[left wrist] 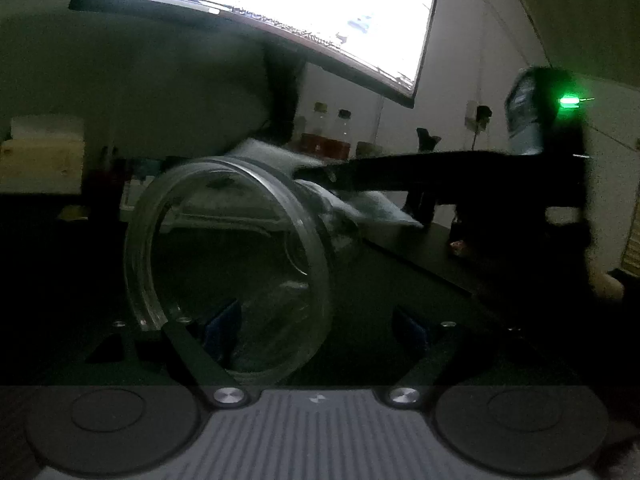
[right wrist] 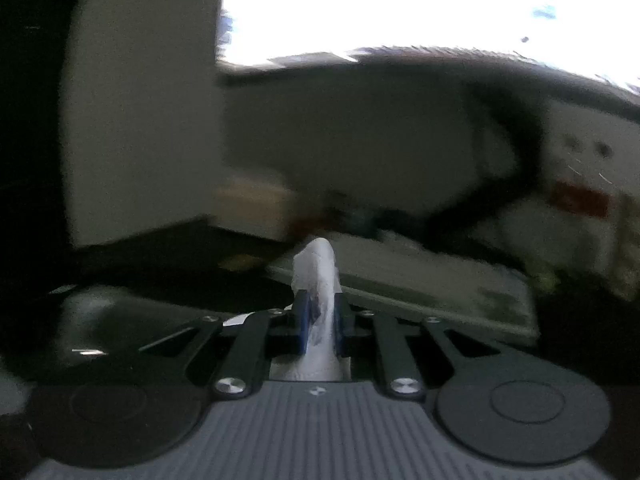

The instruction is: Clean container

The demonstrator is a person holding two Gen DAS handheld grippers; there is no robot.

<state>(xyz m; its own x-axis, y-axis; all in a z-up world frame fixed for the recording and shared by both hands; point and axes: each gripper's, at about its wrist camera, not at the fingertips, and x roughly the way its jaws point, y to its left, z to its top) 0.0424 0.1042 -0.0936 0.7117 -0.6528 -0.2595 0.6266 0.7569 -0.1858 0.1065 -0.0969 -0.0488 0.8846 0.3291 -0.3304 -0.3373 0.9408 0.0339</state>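
In the left wrist view a clear round container (left wrist: 228, 264) lies on its side, mouth toward the camera. My left gripper (left wrist: 320, 332) has its jaws spread wide; the left finger (left wrist: 224, 328) sits inside the container's mouth at the lower rim, the right finger (left wrist: 412, 332) outside it, so whether it grips the wall is unclear. My right gripper (right wrist: 322, 322) is shut on a white tissue (right wrist: 318, 272). In the left wrist view the right gripper's dark body (left wrist: 460, 180) reaches in from the right with the tissue (left wrist: 360, 208) against the container's outer wall.
A bright curved monitor (left wrist: 280, 4) hangs above the dark desk (left wrist: 420, 252). Jars (left wrist: 332, 136) stand at the back, a box (left wrist: 44, 156) at the left. A keyboard (right wrist: 420, 284) lies ahead in the blurred right wrist view.
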